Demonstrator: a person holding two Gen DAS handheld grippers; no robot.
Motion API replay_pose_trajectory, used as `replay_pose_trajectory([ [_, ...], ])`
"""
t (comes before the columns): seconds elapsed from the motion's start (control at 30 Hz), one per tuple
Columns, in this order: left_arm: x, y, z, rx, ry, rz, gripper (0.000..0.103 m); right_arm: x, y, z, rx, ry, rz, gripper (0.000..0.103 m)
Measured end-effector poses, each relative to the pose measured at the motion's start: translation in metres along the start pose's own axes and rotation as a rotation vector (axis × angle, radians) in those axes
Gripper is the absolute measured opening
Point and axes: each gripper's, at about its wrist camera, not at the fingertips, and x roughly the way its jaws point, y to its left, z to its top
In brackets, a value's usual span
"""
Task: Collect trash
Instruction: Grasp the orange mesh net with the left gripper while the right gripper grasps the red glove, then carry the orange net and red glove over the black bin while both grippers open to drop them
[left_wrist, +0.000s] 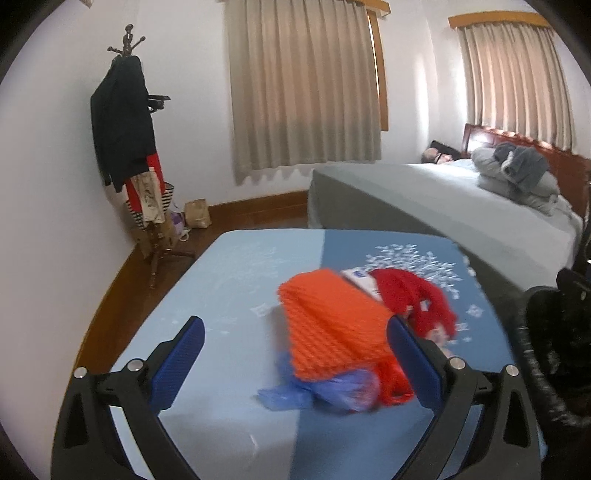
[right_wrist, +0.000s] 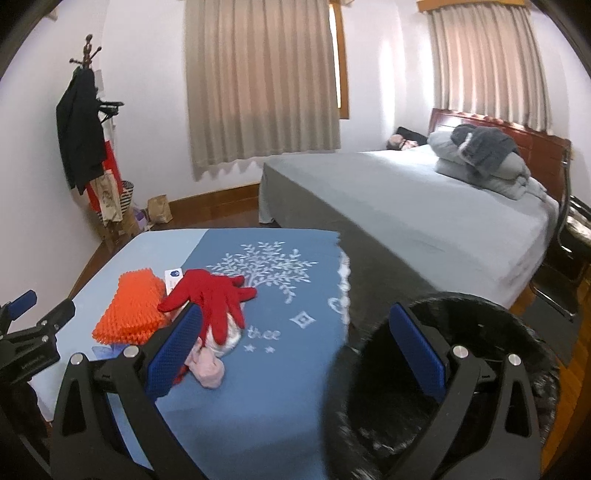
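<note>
Through the left wrist camera, the left tool (left_wrist: 295, 354) is hanging wide apart over the blue cloth-covered counter (left_wrist: 229, 280), holding nothing. The orange ribbed foam net sleeve (left_wrist: 332, 325) is lying between its blue pads, nearer the right-side pad and seemingly touching it. A crumpled blue plastic scrap (left_wrist: 317, 393) is lying just in front of the sleeve, a red knitted glove (left_wrist: 417, 295) just beyond it, and a white card (left_wrist: 364, 280) is peeking out behind it.

Through the right wrist camera, the right tool (right_wrist: 295, 339) is also gaping wide and empty, straddling the counter edge beside the black-lined round trash bin (right_wrist: 517, 332), well right of the sleeve (right_wrist: 129, 310). A pink crumpled wad (right_wrist: 207, 363) is lying near the glove (right_wrist: 210, 295).

The step in hand looks like approaching the first pick. Next, the left tool probably needs centring on the sleeve, then closing gently, since foam squashes.
</note>
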Motion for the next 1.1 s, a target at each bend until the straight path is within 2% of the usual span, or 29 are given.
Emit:
replay_pose_trajectory([
  [0.17,0.021,0.001,0.005,-0.003,0.016,-0.016,0.091,0.033,0.021,0.006,-0.036,0.019,0.03,0.097],
  [0.37,0.053,-0.008,0.011,0.003,0.043,-0.06,0.08,0.065,0.028,0.015,-0.045,0.041,0.046,0.09],
  [0.43,0.066,-0.011,0.011,-0.003,0.064,-0.076,0.076,0.076,0.028,0.015,-0.041,0.055,0.064,0.084],
  [0.57,0.087,-0.017,0.011,-0.01,0.097,-0.122,0.069,0.097,0.031,0.013,-0.048,0.087,0.077,0.082],
  [0.73,0.105,-0.016,0.006,-0.04,0.142,-0.208,0.052,0.119,0.037,0.008,-0.046,0.133,0.114,0.078],
  [0.9,0.108,-0.015,0.006,-0.044,0.137,-0.249,0.037,0.137,0.05,0.003,-0.067,0.184,0.179,0.073],
  [0.97,0.108,-0.013,0.006,-0.049,0.134,-0.254,0.032,0.145,0.055,0.002,-0.078,0.201,0.182,0.069],
  [1.1,0.106,-0.012,0.007,-0.04,0.122,-0.259,0.027,0.159,0.06,-0.002,-0.072,0.261,0.252,0.049],
])
